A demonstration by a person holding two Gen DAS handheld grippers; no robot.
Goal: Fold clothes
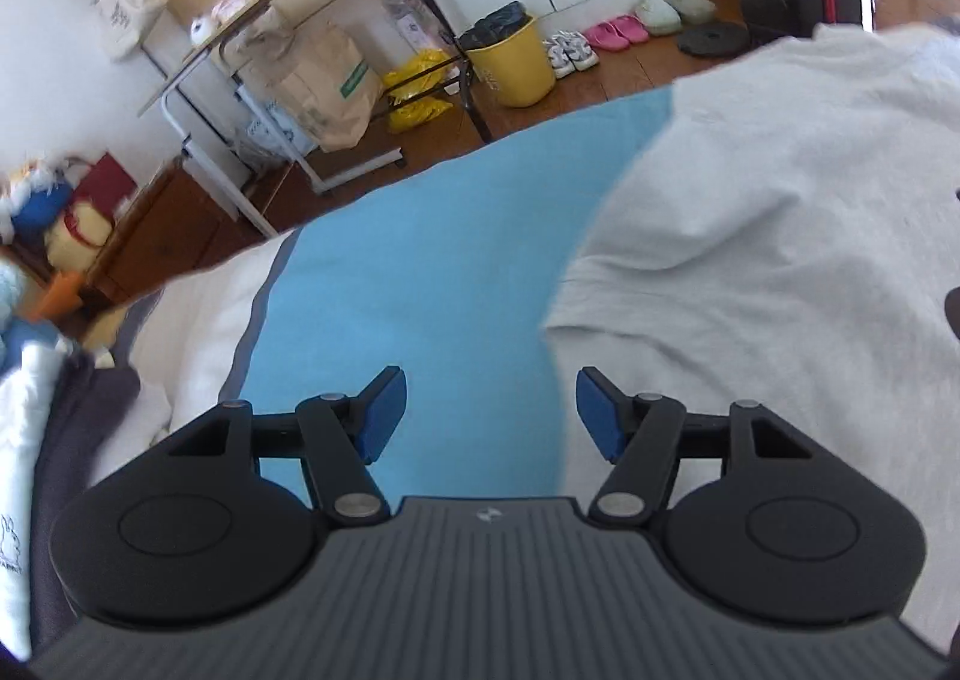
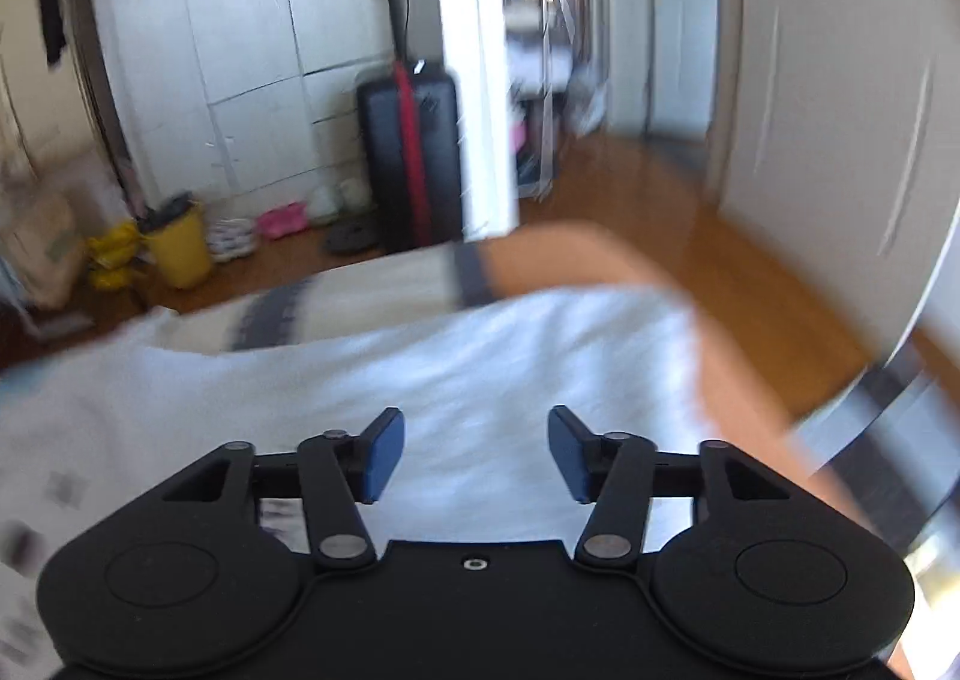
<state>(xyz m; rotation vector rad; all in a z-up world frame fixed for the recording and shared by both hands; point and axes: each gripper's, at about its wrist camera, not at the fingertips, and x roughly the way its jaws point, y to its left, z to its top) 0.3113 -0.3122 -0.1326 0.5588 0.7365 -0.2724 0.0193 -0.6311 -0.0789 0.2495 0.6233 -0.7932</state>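
Note:
A light grey garment (image 1: 768,236) lies spread on a bed with a blue sheet (image 1: 420,284). My left gripper (image 1: 491,410) is open and empty, hovering over the blue sheet just left of the garment's edge. In the right wrist view, which is blurred, a white-grey garment (image 2: 456,368) lies spread under my right gripper (image 2: 476,452), which is open and empty above it. I cannot tell if both views show the same garment.
Folded white and dark clothes (image 1: 54,428) lie at the bed's left. A yellow bin (image 1: 516,62), shoes (image 1: 570,53), a side table (image 1: 240,56) and bags stand on the wooden floor beyond. An orange bed edge (image 2: 690,308) and a black suitcase (image 2: 408,158) show on the right.

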